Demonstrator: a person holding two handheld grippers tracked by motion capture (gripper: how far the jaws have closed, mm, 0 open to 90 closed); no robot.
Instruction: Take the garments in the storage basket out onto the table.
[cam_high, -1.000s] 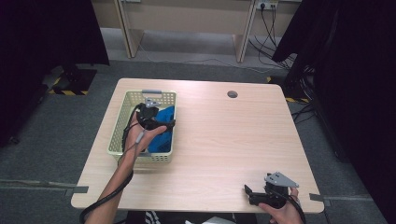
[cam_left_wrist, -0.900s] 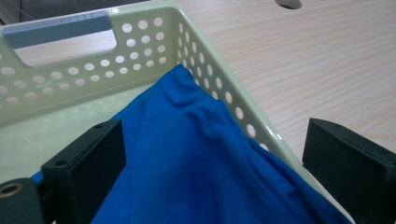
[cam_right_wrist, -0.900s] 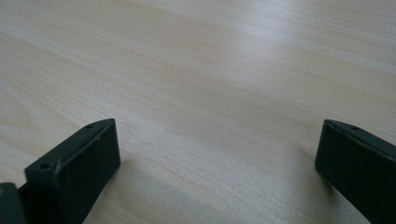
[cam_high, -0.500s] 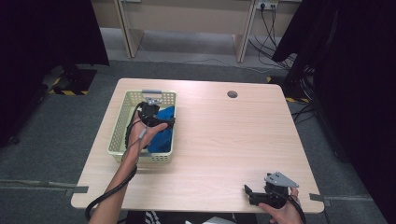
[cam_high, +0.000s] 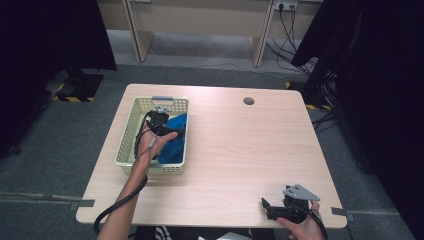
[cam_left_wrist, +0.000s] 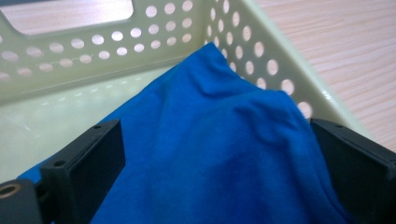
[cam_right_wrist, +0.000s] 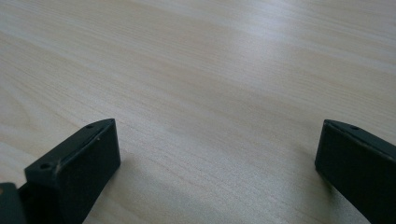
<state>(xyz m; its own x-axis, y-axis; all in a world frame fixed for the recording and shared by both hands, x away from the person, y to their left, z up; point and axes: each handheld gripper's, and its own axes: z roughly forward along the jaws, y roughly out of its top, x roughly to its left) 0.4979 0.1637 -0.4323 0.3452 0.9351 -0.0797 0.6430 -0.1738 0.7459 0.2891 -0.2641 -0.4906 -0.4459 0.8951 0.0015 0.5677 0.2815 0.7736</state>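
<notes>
Black left claw (cam_high: 159, 121), black right claw (cam_high: 280, 209); grey triangular plate; trailing black cables; bare forearms.

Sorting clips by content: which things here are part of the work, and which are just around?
In the job:
- blue cloth
- cream basket holding it
- left claw, open around the cloth

Just around:
- right claw, open over bare table
- floor cables

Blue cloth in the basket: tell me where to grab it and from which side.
Grip the raised fold of the blue cloth, which is humped between the open jaws of the left gripper. Come from above: the perforated walls of the cream basket block a sideways approach, and the bunched ridge probably gives the jaws something to pinch.
</notes>
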